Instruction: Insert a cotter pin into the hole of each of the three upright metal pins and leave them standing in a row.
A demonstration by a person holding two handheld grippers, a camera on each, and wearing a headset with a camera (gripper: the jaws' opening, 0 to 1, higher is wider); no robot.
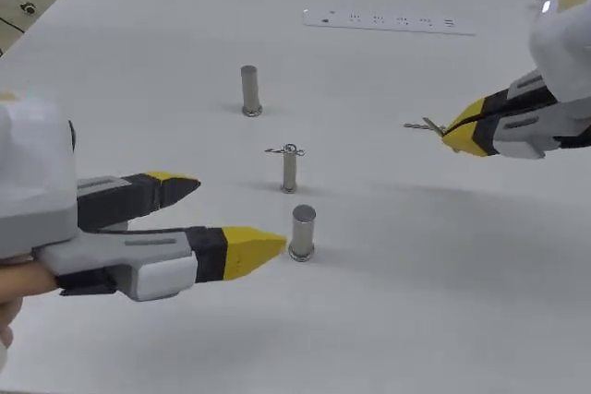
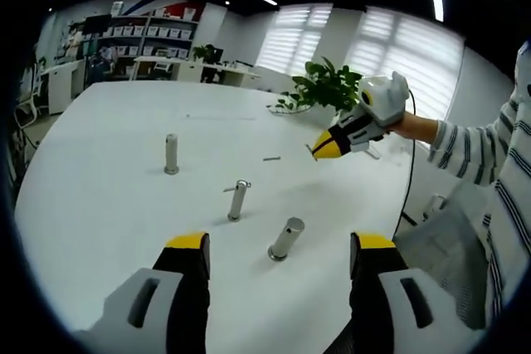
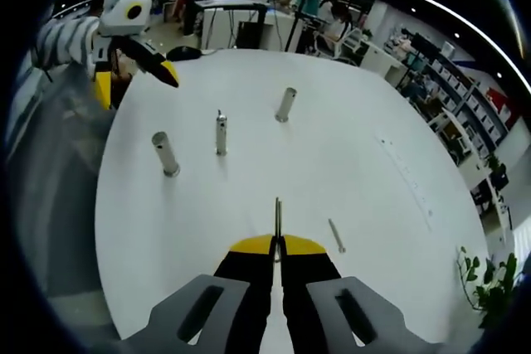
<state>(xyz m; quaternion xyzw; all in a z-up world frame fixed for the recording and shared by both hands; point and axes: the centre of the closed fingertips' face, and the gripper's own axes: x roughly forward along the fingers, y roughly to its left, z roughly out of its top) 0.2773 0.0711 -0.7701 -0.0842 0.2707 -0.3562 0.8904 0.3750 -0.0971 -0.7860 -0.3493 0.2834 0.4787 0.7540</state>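
Three metal pins stood upright in a row on the white worktop — the far pin, the middle pin and the near pin. A cotter pin sat crosswise through the top of the middle pin. The left claw was spread wide, low over the worktop, with one yellow tip just beside the near pin. The right claw was pressed together on a second cotter pin, held in the air off to the side of the row and pointing toward it. One loose cotter pin lay flat on the worktop — apart from the row.
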